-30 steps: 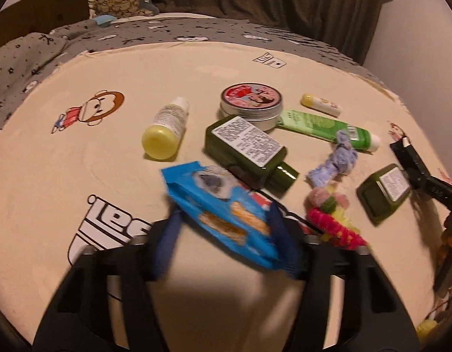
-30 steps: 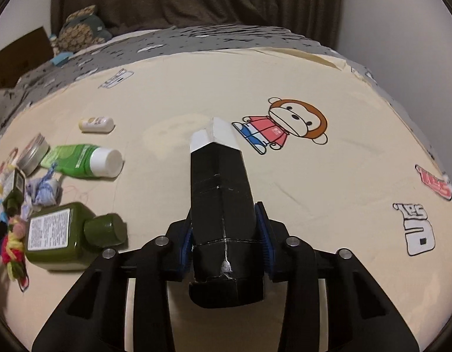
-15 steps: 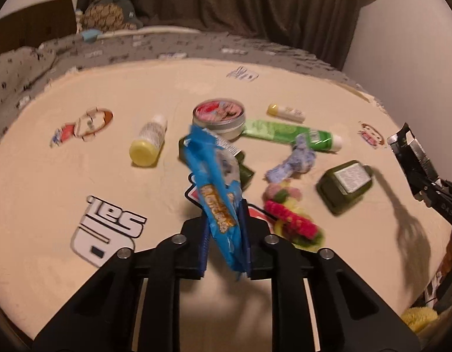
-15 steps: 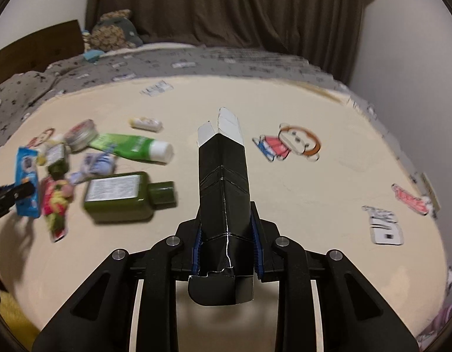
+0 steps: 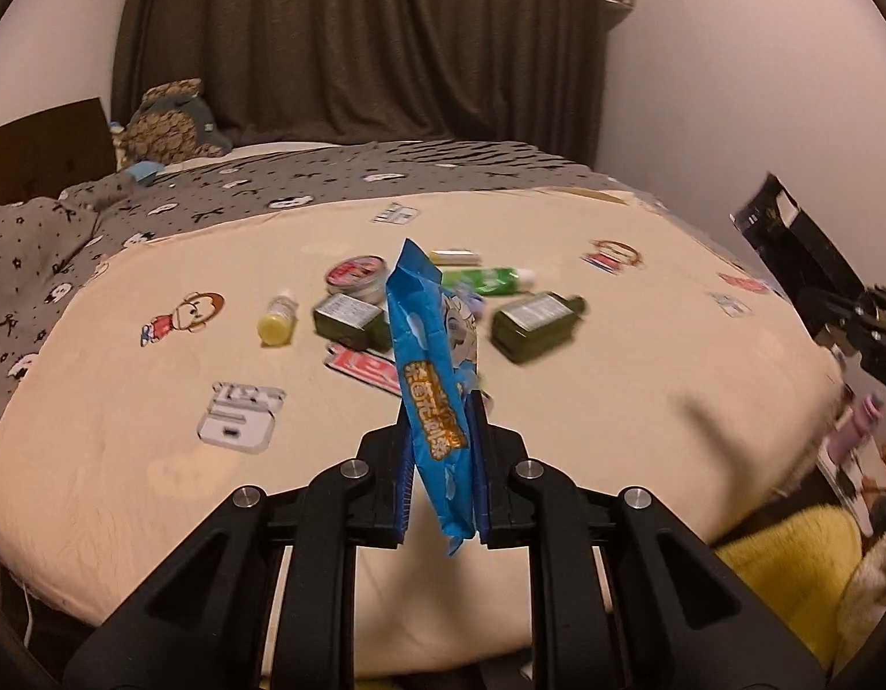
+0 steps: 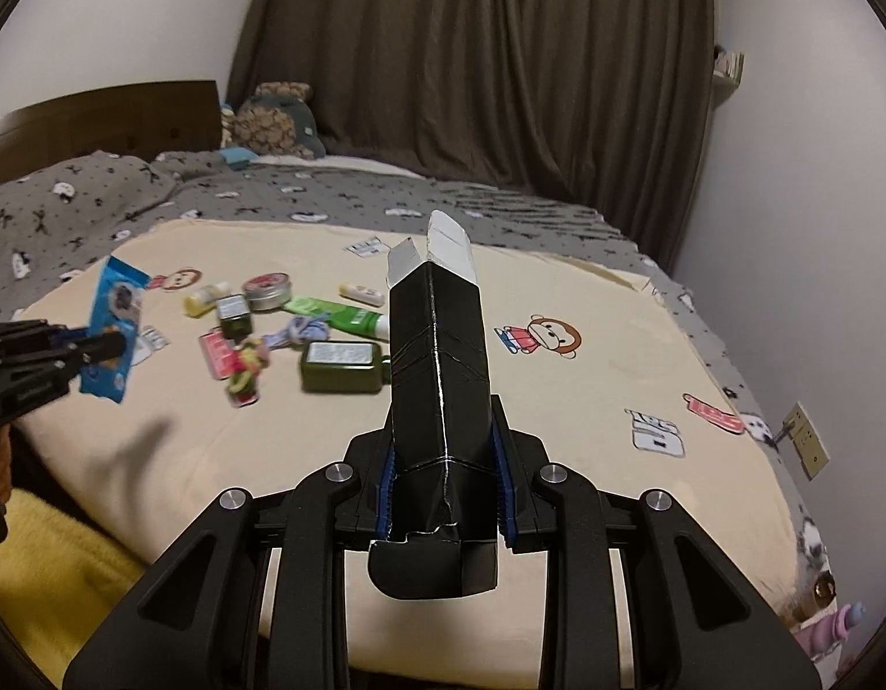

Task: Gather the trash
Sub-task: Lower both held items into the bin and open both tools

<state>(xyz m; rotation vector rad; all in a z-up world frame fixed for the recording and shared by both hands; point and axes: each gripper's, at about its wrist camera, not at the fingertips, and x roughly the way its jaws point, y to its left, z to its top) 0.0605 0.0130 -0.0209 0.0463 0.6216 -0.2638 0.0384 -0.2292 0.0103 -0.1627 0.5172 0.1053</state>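
The left gripper (image 5: 443,448) pinches a blue wrapper (image 5: 434,368), which stands almost upright between its jaws, lifted above the bed (image 5: 126,402). The right gripper (image 6: 443,460) is clamped on a black carton (image 6: 437,379), also raised over the bed, its open white end pointing away. On the cream sheet, toward the far left corner, lie two green bottles (image 6: 342,366), a tin (image 6: 267,290), a green tube (image 6: 339,313) and a small yellow bottle (image 5: 277,319), close together.
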